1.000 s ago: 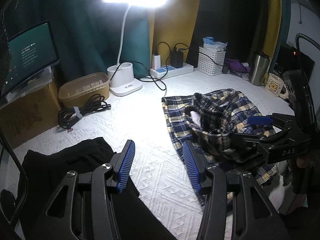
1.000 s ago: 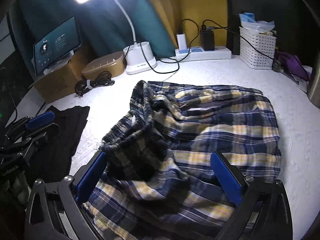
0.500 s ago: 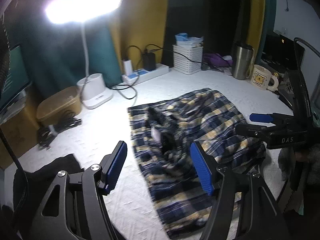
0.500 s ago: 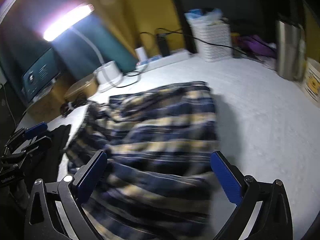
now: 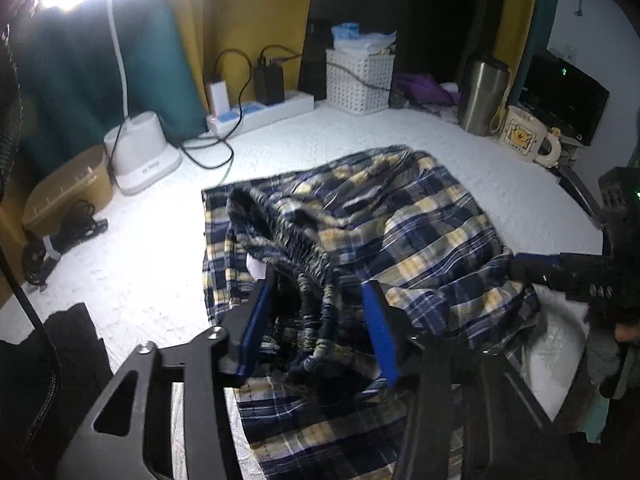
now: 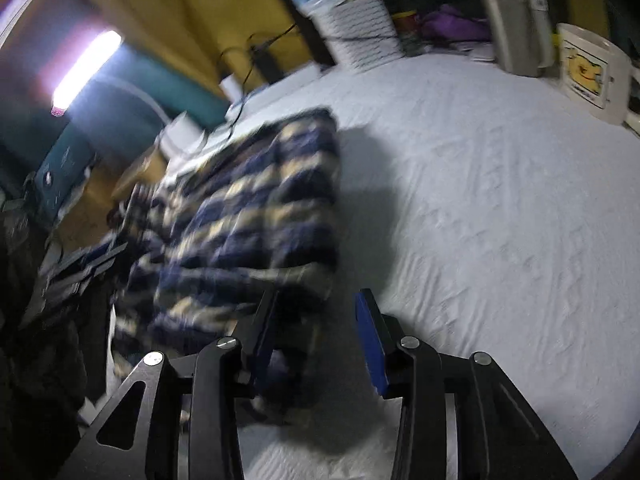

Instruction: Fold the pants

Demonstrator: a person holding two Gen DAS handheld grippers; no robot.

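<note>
The white bedspread takes up most of the view, and the plaid pants sit bunched in the middle of it, waistband end humped up toward 7 o'clock. A dark garment lies off at 8 o'clock, apart from the pants.

Along the back there's clutter: lamp base at 10 o'clock with its cable looping to the power strip, a white basket at 12, a steel tumbler and a cartoon mug around 1–2. None of it touches the pants.

The left gripper has its blue fingers closing, with the gathered waistband between them; can't tell if the pads are actually biting yet. The right gripper is closing too, right at the near corner of the pants. That view is smeared, so whether cloth is pinched there is anyone's guess.

Compared with a second ago, both sets of jaws are much narrower, the pants look flatter, and the left gripper has shifted from bare bedspread to over the waistband.
</note>
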